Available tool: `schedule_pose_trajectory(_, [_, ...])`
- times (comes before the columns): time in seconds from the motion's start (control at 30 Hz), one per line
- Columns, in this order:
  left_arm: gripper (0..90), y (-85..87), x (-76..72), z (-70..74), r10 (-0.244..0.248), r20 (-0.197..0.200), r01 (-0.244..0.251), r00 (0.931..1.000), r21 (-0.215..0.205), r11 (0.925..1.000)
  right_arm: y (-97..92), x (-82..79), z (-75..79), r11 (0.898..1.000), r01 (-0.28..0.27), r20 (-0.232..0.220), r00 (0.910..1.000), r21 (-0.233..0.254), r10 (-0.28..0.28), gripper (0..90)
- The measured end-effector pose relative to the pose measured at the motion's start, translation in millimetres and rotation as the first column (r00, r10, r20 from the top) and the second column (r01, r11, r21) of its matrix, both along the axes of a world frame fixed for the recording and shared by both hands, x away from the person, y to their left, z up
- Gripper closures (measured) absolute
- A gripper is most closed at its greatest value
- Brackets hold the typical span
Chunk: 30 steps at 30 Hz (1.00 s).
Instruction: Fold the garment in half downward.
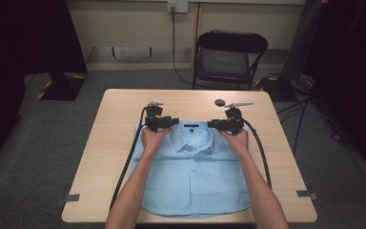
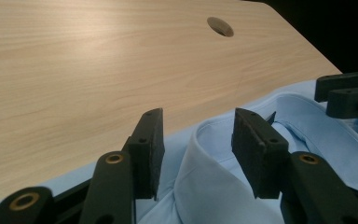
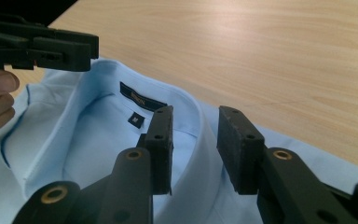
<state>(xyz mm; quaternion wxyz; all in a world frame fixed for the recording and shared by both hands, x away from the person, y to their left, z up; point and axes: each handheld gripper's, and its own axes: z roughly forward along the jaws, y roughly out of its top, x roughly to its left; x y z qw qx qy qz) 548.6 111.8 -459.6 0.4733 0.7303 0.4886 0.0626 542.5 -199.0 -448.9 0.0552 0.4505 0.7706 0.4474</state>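
Note:
A light blue shirt (image 1: pixel 195 176) lies buttoned and face up on the wooden table (image 1: pixel 119 114), collar (image 1: pixel 191 131) toward the far side. My left gripper (image 1: pixel 162 122) sits at the collar's left end and my right gripper (image 1: pixel 225 125) at its right end. In the left gripper view the jaws (image 2: pixel 196 116) straddle the upright collar fold (image 2: pixel 200 163), with gaps beside both pads. In the right gripper view the gripper (image 3: pixel 196 112) straddles the collar band (image 3: pixel 198 144) the same way, pads apart from the cloth. A dark neck label (image 3: pixel 142 99) shows inside the collar.
A round cable hole (image 1: pixel 219 102) sits in the table just beyond the right gripper. A black folding chair (image 1: pixel 228 55) stands behind the table. Black cables (image 1: pixel 128 157) trail from both grippers off the near edge. Bare wood lies beyond the collar.

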Motion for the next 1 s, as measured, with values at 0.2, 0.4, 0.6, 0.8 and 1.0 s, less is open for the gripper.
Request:
schedule_pose_trajectory(0.2, [56.3, -7.2, 2.3, -8.6, -0.026, -0.023, 0.027, 0.9994, 0.053, 0.9982, 5.1, 3.5, -10.3, 1.0, -0.003, -0.023, 0.9997, -0.026, 0.002, 70.7])
schedule_pose_trajectory(0.4, [69.7, -6.0, 1.0, -12.2, -0.036, -0.046, 0.039, 0.9983, 0.062, 0.9973, 5.7, 3.9, -15.7, 0.998, -0.007, -0.032, 0.9995, -0.059, 0.005, 82.0])
schedule_pose_trajectory(0.6, [79.2, -4.7, -6.5, 2.4, -0.042, 0.0, 0.042, 0.9991, 0.085, 0.9955, 5.5, -1.2, -7.4, 0.996, -0.006, 0.005, 1.0, -0.092, 0.006, 87.3])
schedule_pose_trajectory(0.8, [83.3, -3.0, -18.2, 21.2, -0.068, 0.046, 0.064, 0.9966, 0.091, 0.9938, 4.9, -9.3, 8.6, 0.996, -0.005, 0.048, 0.9988, -0.086, 0.009, 87.6])
schedule_pose_trajectory(1.0, [85.4, -2.4, -34.8, 36.8, -0.111, 0.099, 0.101, 0.9888, 0.1, 0.9898, 0.1, -20.1, 22.2, 0.998, -0.01, 0.079, 0.9967, -0.066, 0.015, 87.6])
